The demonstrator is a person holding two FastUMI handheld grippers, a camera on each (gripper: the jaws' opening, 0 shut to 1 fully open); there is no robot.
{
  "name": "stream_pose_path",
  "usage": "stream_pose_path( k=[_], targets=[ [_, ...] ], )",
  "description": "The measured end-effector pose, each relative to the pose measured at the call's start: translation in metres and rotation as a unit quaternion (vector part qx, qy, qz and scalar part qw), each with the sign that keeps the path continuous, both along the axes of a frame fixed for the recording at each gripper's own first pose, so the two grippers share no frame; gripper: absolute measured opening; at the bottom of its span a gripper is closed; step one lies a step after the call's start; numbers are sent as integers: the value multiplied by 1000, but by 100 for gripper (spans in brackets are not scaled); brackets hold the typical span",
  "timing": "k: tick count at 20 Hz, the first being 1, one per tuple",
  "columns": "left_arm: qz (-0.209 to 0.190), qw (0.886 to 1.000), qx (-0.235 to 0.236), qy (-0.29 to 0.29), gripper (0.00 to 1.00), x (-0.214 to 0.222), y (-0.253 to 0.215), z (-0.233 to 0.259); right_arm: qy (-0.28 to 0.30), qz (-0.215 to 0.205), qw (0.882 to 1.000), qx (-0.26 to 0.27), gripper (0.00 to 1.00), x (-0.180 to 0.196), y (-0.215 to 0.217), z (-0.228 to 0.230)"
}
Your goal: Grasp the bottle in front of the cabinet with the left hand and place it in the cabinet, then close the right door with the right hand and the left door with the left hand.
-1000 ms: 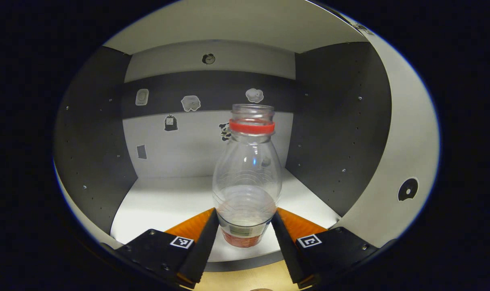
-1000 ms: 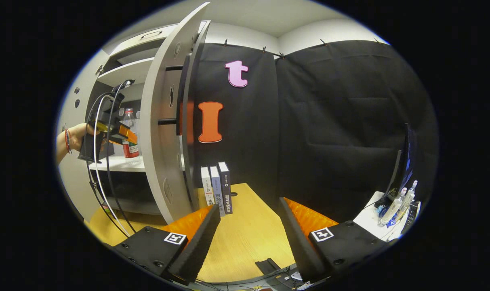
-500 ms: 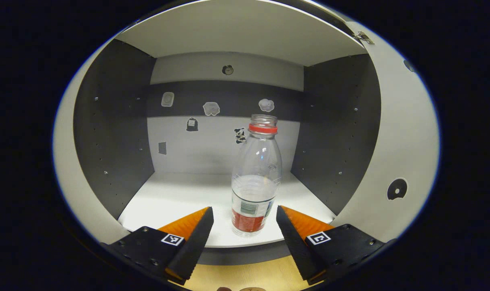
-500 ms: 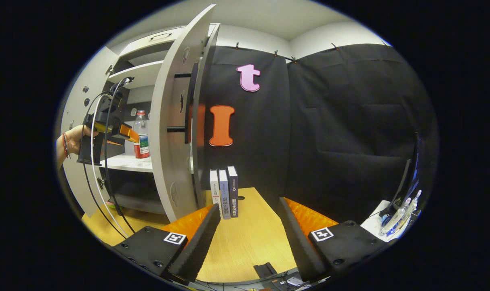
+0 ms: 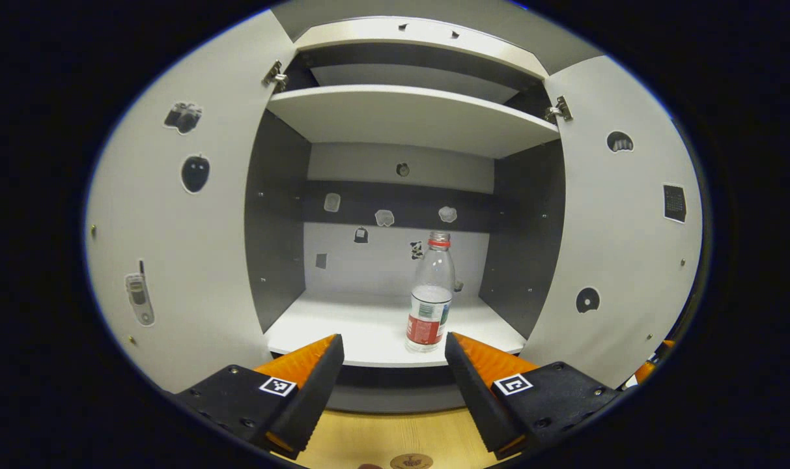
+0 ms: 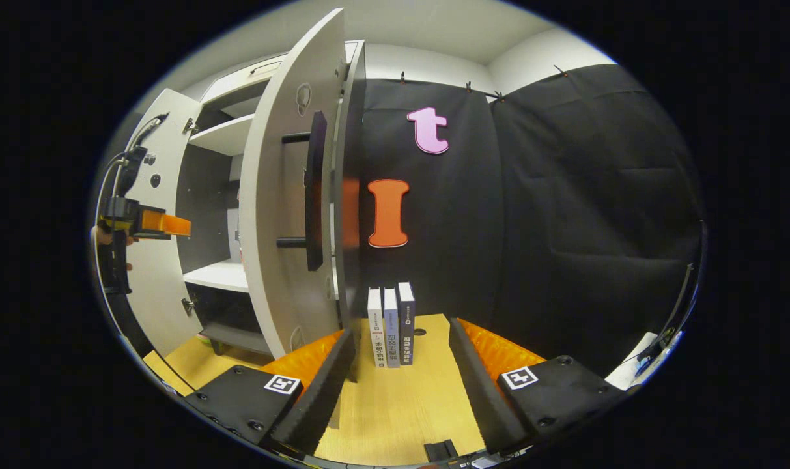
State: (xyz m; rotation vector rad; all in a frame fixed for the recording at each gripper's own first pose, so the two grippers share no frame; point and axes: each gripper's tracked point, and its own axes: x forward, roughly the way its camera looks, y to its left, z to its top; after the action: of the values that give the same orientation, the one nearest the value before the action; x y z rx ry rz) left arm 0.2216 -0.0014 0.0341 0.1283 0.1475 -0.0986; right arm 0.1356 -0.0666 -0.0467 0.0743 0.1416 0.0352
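Left gripper (image 5: 395, 345): fingers spread apart, nothing between them, held clear in front of the cabinet (image 5: 401, 117). Past the fingertips the bottle (image 5: 430, 293) stands upright on the cabinet's lower shelf (image 5: 342, 326), toward its right front, uncapped, with a red neck ring and red label. Both doors stand wide open: left door (image 5: 180, 228) to the left of the shelf, right door (image 5: 619, 221) to the right, each bearing stickers. A second shelf sits above the bottle. Stickers also mark the cabinet's back wall.

Right gripper (image 6: 401, 342): fingers likewise apart and empty, over a wooden table (image 6: 401, 404). This view takes the cabinet from its right side, showing the right door (image 6: 284, 215) edge-on with its dark bar handle (image 6: 314, 189) facing outward. Three books (image 6: 391, 326) stand upright just right of the cabinet. The left gripper (image 6: 163, 225) appears here at the far left, in front of the cabinet opening, in a hand (image 6: 101, 238).
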Motion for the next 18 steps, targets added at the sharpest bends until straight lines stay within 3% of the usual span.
stream_pose_path(
  k=[9,12,13,18],
  targets=[
    [-19,999,-28,-36,95,-93,25,27,0,-7,1000,-12,96,35,25,-6],
    [-16,999,-39,-32,95,-108,40,20,-5,-19,1000,-11,100,36,27,-2],
    [-14,999,-39,-33,95,-112,46,18,-7,-23,1000,-10,95,34,29,-2],
    [-31,997,-50,-41,95,-121,61,20,-19,-51,998,-20,95,30,33,1]
  ],
)
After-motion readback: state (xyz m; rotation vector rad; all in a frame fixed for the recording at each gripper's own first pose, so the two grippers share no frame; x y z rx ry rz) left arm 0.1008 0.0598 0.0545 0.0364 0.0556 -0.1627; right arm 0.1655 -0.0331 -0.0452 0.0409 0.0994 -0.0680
